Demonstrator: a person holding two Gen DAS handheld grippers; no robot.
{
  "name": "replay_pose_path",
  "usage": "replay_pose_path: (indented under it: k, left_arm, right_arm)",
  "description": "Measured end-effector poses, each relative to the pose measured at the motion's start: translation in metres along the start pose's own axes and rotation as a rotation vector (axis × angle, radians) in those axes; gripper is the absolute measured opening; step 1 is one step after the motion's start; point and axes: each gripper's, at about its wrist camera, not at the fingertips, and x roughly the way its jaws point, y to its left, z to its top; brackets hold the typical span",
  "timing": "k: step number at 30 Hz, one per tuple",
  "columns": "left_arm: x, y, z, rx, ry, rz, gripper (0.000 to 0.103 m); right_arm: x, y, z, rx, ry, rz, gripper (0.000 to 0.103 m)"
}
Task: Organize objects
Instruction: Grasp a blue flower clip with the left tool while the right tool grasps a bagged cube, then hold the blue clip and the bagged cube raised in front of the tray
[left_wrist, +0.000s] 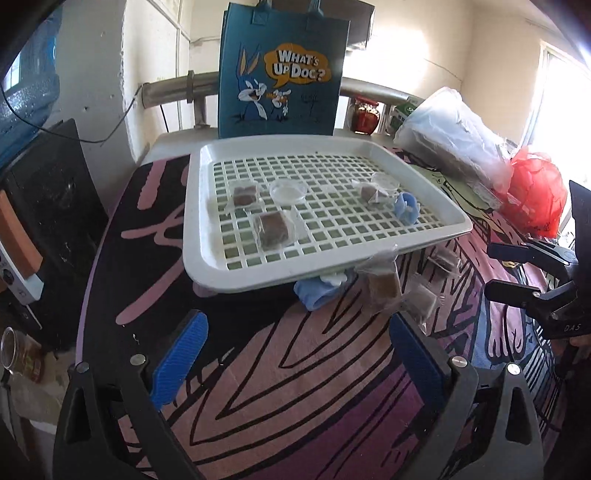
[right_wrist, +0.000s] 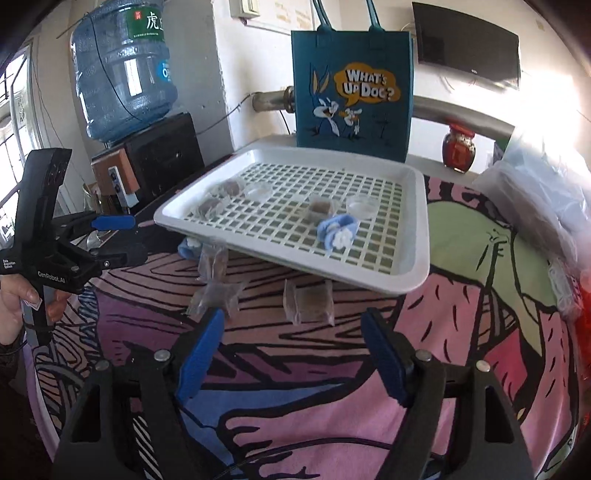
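The left gripper (left_wrist: 295, 354) holds its jaws wide with nothing between them, hovering over the patterned cloth (left_wrist: 295, 387) on the counter; just ahead of its right finger lie two clear-wrapped brown packets (left_wrist: 384, 288) and a blue sock (left_wrist: 317, 291), the sock tucked partly under the near edge of the white grid tray (left_wrist: 207, 206); further ahead, on the tray, sit three more wrapped brown pieces (left_wrist: 273, 230), two small clear dishes (left_wrist: 288, 191) and a second blue sock (left_wrist: 406, 208); beyond the tray stands a blue cartoon tote bag (left_wrist: 280, 70).

The right gripper (right_wrist: 291, 350) also has its jaws spread wide and empty above the cloth; directly ahead between the fingers lies a wrapped brown packet (right_wrist: 308, 301), and just ahead of its left finger two more packets (right_wrist: 216, 280); past them the tray's near rim (right_wrist: 295, 266) sits raised off the cloth, with a blue sock (right_wrist: 338, 229) on the grid; far to the left the other gripper shows, gripped by a hand (right_wrist: 22, 299); behind that stands a water cooler bottle (right_wrist: 122, 70).
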Motion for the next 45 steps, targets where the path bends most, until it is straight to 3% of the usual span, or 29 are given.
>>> replay_pose_path:
  k: [3,9,12,14,15,17,20,22,35,39,45]
  left_arm:
    - [0.014,0.003,0.002,-0.045,0.023,-0.017,0.097]
    - [0.041,-0.008,0.013,-0.022,0.048,0.009,0.092]
    - [0.045,-0.011,0.017,-0.022,0.059,-0.015,0.088]
    - [0.045,-0.015,0.017,-0.006,0.055,-0.030,0.075]
    - [0.044,-0.017,0.017,0.005,0.052,-0.047,0.067]
    - [0.042,-0.022,0.016,0.010,0.053,-0.088,0.039]
    - [0.038,-0.031,0.012,0.031,0.053,-0.075,0.023]
    - [0.036,-0.035,0.006,0.053,0.062,-0.056,0.019]
    - [-0.015,-0.039,-0.020,0.034,-0.093,0.004,0.019]
    - [-0.021,-0.039,-0.020,0.028,-0.123,-0.001,0.019]
    - [-0.032,-0.041,-0.023,0.035,-0.185,0.002,0.019]
  right_arm:
    - [0.019,-0.007,-0.003,0.023,0.052,-0.013,0.070]
    - [0.044,-0.007,0.006,0.007,0.098,-0.028,0.062]
    - [0.050,-0.007,0.008,0.007,0.112,-0.022,0.057]
    - [0.050,-0.007,0.007,0.007,0.110,-0.022,0.048]
    - [0.049,-0.007,0.007,0.008,0.107,-0.017,0.035]
    - [0.049,-0.008,0.007,0.014,0.103,-0.013,0.034]
    - [0.046,-0.007,0.006,0.020,0.095,0.001,0.031]
    - [0.042,-0.003,0.004,0.020,0.085,0.013,0.030]
    - [-0.009,0.033,0.000,0.038,-0.120,0.070,0.030]
    - [-0.003,0.042,-0.004,-0.015,-0.129,-0.004,0.030]
    - [-0.005,0.038,-0.005,-0.006,-0.135,-0.012,0.030]
